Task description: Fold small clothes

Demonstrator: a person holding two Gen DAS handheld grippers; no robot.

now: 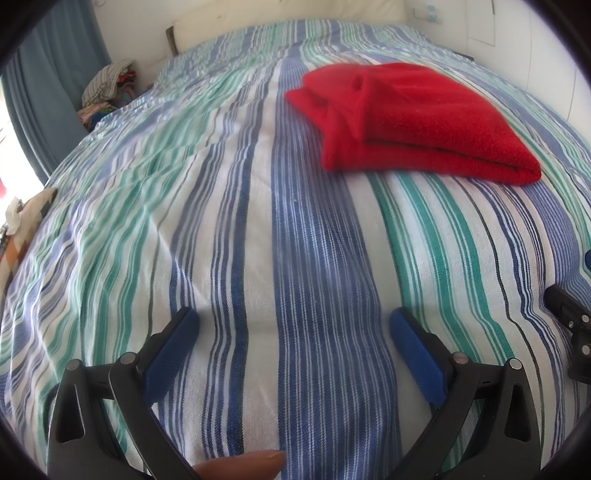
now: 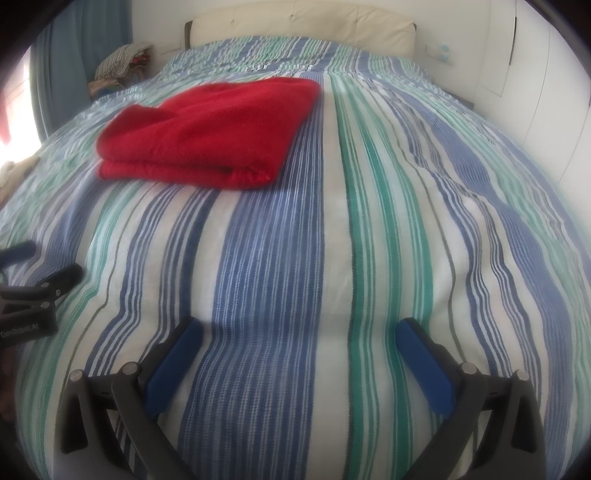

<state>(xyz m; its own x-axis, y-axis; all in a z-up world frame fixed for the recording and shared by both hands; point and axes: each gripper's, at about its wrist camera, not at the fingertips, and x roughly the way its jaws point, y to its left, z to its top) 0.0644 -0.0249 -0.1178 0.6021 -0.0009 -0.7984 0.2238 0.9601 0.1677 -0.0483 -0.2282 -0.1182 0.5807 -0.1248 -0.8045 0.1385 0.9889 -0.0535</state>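
A red knitted garment [image 1: 410, 122] lies folded in a thick stack on the striped bedspread [image 1: 229, 229]. In the left wrist view it is far ahead and to the right. In the right wrist view the garment [image 2: 207, 129] is far ahead and to the left. My left gripper [image 1: 293, 321] is open and empty, low over the bedspread, well short of the garment. My right gripper [image 2: 301, 330] is open and empty too, also over bare bedspread [image 2: 369, 240]. Each gripper shows at the edge of the other's view: the right one [image 1: 570, 325], the left one [image 2: 37, 291].
A cream padded headboard [image 2: 303, 26] stands at the far end of the bed. A pile of clothes [image 1: 110, 85] sits by the blue curtain [image 1: 48, 92] at the far left. White wall and cupboard panels [image 2: 524, 66] run along the right side.
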